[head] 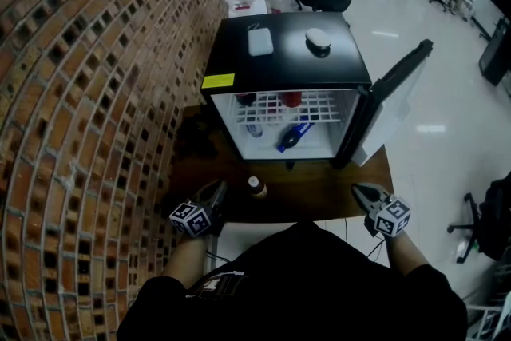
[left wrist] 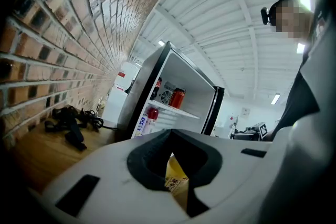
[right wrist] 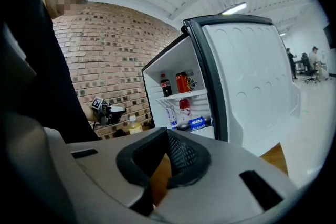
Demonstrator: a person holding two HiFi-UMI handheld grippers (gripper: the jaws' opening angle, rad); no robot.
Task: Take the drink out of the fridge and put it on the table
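Observation:
A small drink bottle (head: 255,187) with yellow liquid and a dark cap stands upright on the wooden table (head: 319,192), in front of the open mini fridge (head: 287,120). My left gripper (head: 217,190) lies just left of the bottle, apart from it, its jaws shut on nothing. In the left gripper view the bottle (left wrist: 175,178) shows beyond the closed jaws. My right gripper (head: 361,190) rests at the table's right front, also shut and empty. From the right gripper view the bottle (right wrist: 134,124) stands left of the fridge (right wrist: 184,97).
The fridge door (head: 393,98) swings out to the right. Inside are a red can (right wrist: 181,82), a cola bottle (right wrist: 165,84) and a blue bottle (head: 292,136) lying down. Black cables (left wrist: 71,120) lie by the brick wall. A white box (head: 259,41) sits on the fridge.

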